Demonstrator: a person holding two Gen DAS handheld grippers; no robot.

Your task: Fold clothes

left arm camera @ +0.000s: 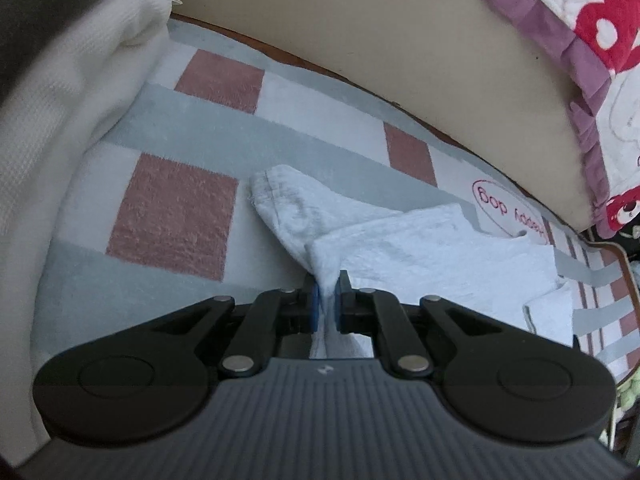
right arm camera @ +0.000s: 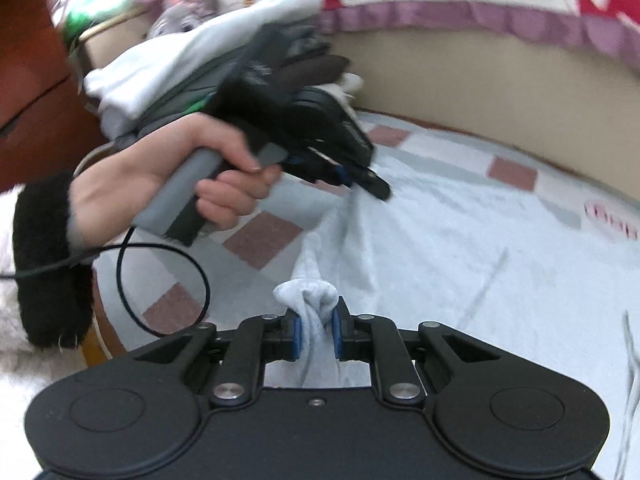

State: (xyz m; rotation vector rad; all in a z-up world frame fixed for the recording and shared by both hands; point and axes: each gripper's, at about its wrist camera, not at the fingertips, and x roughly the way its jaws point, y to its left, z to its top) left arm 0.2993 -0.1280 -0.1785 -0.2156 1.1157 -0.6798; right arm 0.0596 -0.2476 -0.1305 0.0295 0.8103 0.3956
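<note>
A pale blue-white garment (left arm camera: 420, 248) lies on a checked blanket (left arm camera: 172, 208); a sleeve with a stitched cuff (left arm camera: 276, 192) points to the upper left. My left gripper (left arm camera: 328, 296) is shut on a pinched fold of this garment. My right gripper (right arm camera: 316, 320) is shut on a bunched edge of the same garment (right arm camera: 440, 248), which spreads out to the right. In the right wrist view the left gripper (right arm camera: 360, 176), held by a hand (right arm camera: 192, 176), also pinches the cloth further back.
A stack of folded white and grey clothes (right arm camera: 192, 64) stands at the back left. A white knitted cloth (left arm camera: 80, 92) lies to the left. A beige headboard (left arm camera: 380, 40) and a frilled pillow (left arm camera: 592, 40) bound the far side. A black cable (right arm camera: 160, 280) hangs below the hand.
</note>
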